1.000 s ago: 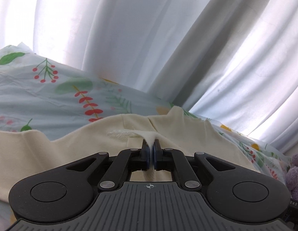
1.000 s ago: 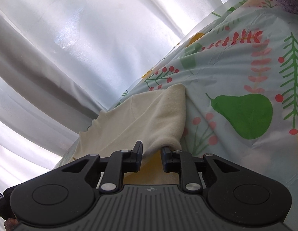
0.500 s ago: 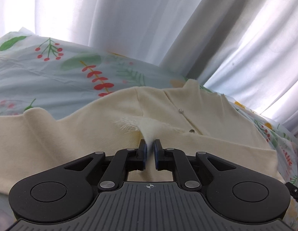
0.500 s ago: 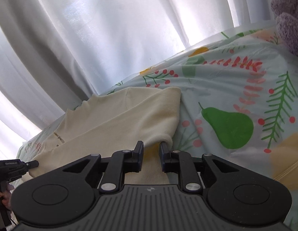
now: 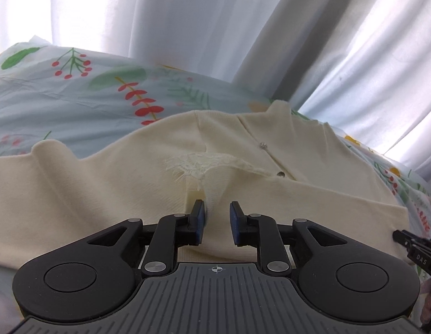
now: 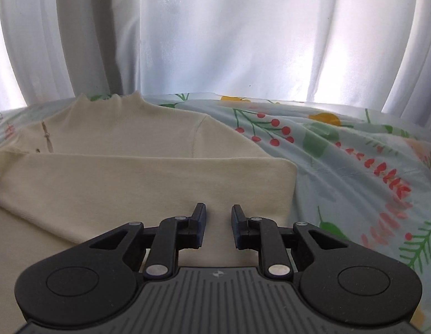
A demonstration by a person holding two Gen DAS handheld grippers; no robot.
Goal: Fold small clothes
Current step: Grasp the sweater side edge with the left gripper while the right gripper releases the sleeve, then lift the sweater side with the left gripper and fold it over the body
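A small cream knit cardigan lies on the floral sheet, its lower part folded up over the buttoned front. A lace-edged corner stands up in a ridge just ahead of my left gripper, whose jaws are open with the ridge of cloth loose between them. In the right wrist view the cardigan shows a straight folded edge across its middle. My right gripper is open and empty just above the folded layer.
The pale blue sheet printed with leaves and red berries covers the surface. White curtains hang close behind. The tip of the right gripper shows at the right edge of the left wrist view.
Both grippers have opened and let go of the cloth. The lifted part of the cardigan has come down into a flat fold, and the right view has swung level.
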